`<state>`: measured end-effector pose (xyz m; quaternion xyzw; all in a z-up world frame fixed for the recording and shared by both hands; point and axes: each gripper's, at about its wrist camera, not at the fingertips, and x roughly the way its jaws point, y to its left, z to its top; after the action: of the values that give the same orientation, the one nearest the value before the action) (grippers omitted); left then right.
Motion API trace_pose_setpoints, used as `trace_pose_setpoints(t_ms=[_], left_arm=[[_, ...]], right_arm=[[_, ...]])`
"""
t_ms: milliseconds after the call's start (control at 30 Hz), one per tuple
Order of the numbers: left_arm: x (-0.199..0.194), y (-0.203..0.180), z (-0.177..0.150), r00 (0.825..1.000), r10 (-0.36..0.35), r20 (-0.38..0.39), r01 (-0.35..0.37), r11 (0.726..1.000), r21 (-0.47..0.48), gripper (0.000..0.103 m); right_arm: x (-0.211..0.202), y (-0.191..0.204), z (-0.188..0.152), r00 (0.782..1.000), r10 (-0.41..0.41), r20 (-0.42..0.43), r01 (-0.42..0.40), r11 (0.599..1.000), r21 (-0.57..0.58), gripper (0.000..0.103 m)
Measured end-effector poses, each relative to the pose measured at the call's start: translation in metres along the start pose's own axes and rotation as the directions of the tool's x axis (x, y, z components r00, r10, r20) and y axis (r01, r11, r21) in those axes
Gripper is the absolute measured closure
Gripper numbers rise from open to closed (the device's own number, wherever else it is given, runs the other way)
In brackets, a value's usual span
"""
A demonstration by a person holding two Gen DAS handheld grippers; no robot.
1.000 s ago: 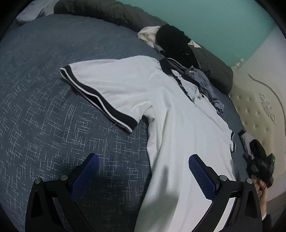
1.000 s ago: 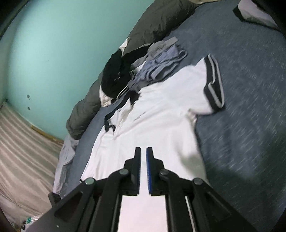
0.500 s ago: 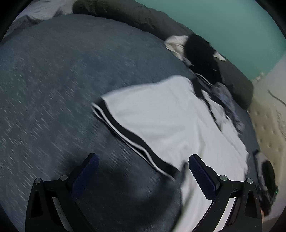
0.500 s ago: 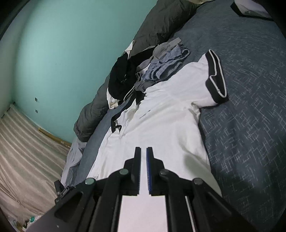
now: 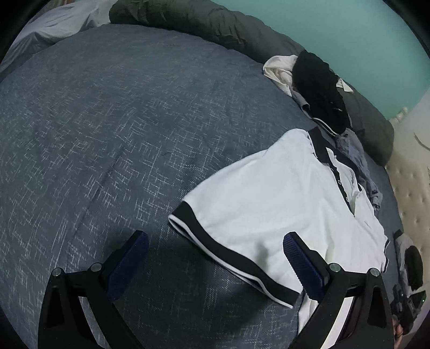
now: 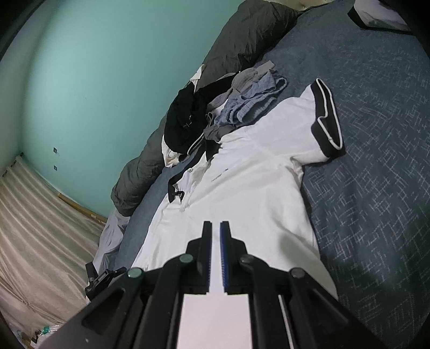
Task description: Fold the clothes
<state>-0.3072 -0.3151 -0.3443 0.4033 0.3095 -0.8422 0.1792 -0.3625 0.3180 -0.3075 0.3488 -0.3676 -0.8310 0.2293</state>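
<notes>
A white polo shirt [image 5: 268, 193] with black collar and black-and-white cuffs lies flat, front up, on the blue-grey bedspread [image 5: 107, 134]. My left gripper [image 5: 215, 237] is open, hovering over the near sleeve's cuff [image 5: 228, 252]; its right finger is over the sleeve, its left finger over bare bedspread. In the right wrist view my right gripper [image 6: 215, 224] is shut, low over the shirt's body [image 6: 242, 188], with the other sleeve [image 6: 328, 118] spread out ahead to the right. Whether cloth is pinched between its pads does not show.
A heap of clothes lies past the collar: a black garment [image 5: 317, 88] and a blue-grey one [image 6: 255, 99]. A rolled dark grey duvet [image 5: 201, 21] lines the teal wall. A cream tufted headboard [image 5: 414, 188] stands at the right. Another black-trimmed white garment [image 6: 376, 16] lies far off.
My left gripper has moved sideways from over the shirt's torso to over the sleeve cuff, still open. The right gripper has stayed where it was, shut.
</notes>
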Motion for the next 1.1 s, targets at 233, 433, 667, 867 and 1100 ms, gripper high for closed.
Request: trace_pose_setpoints(t_ms=[233,433,667,867,1100], left_arm=[[0.007,0.007,0.011,1.0,-0.005,-0.014,0.005,1.0,0.001,0.037],[0.011,0.006,0.02,1.0,-0.006,-0.026,0.007,0.999,0.037,0.071],[0.005,0.011,0.031,1.0,0.019,-0.008,-0.018,0.998,0.066,0.095],[-0.004,0.026,0.053,0.999,0.022,0.032,-0.023,0.999,0.027,0.095],[0.008,0.039,0.08,0.998,0.052,0.028,-0.052,0.999,-0.006,0.095]], right_arm=[[0.002,-0.002,-0.001,1.0,-0.003,-0.007,0.003,1.0,0.0,0.097],[0.004,-0.003,-0.001,1.0,-0.006,-0.012,0.006,1.0,-0.001,0.097],[0.006,-0.004,-0.001,1.0,-0.015,-0.015,0.015,1.0,-0.002,0.097],[0.006,-0.005,-0.002,1.0,-0.021,-0.017,0.021,1.0,-0.001,0.097],[0.007,-0.007,-0.001,0.999,-0.03,-0.017,0.03,1.0,-0.001,0.097]])
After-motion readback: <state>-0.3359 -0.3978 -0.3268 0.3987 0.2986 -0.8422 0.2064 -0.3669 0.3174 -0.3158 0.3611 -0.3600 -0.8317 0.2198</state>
